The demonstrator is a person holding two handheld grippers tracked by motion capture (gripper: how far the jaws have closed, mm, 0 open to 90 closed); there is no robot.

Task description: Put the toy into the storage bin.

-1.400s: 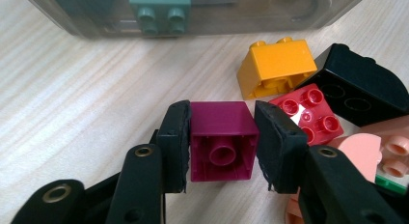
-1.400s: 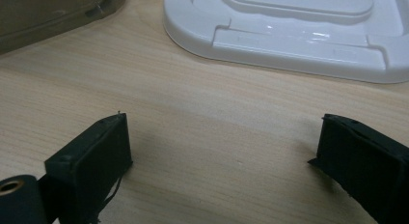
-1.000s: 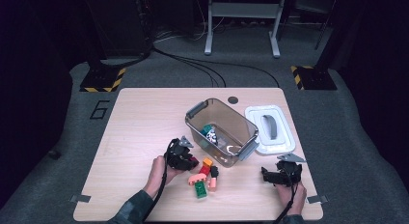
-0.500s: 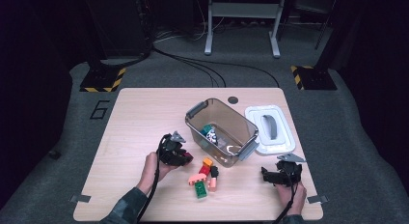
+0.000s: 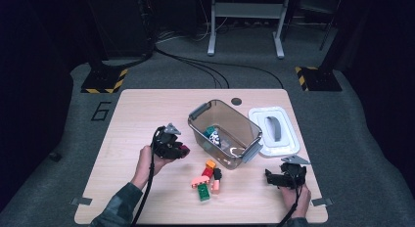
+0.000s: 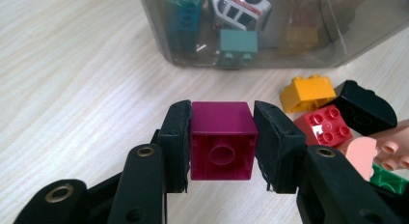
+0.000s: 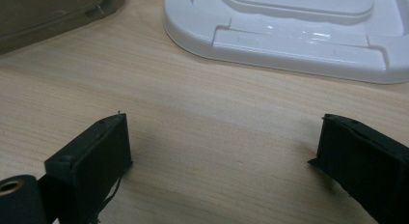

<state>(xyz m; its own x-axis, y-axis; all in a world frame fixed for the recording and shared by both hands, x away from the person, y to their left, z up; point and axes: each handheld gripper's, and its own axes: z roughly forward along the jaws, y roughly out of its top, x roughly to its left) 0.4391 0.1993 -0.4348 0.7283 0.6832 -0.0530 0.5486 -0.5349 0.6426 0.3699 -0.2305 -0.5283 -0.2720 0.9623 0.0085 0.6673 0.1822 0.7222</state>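
Lifted since the earlier frame: my left gripper (image 5: 182, 149), which has come up and away from the loose pile toward the near wall of the bin, carrying one block; my right gripper (image 5: 272, 177) has kept its place by the table's near right edge. Item one, magenta block (image 6: 222, 140): pinched square between the pads of my left tongs, hollow underside facing the camera, clear of the table. Item two, clear plastic bin (image 5: 197, 132): just ahead of the left tongs, lid off, already holding a teal block (image 6: 185, 14), a toy car (image 6: 239, 7) and a few other pieces. Item three, loose pile: to the right of the left tongs, an orange block (image 6: 307, 91), a black block (image 6: 362, 105), a red block (image 6: 325, 129), a pink piece (image 6: 368, 154) and a green one (image 6: 388, 178) partly hidden behind my own jaw. Item four, white lid (image 7: 294, 28): lying flat ahead of my right tongs, which stand spread wide with nothing but bare table between them. Risks noted: the magenta block sits lower than the bin's rim as I judge it, so pushing forward without more lift would knock the block against the wall and could twist it out of the pads or shove the bin into the lid. The grip is on two smooth faces only; a quick tilt might let it slip.
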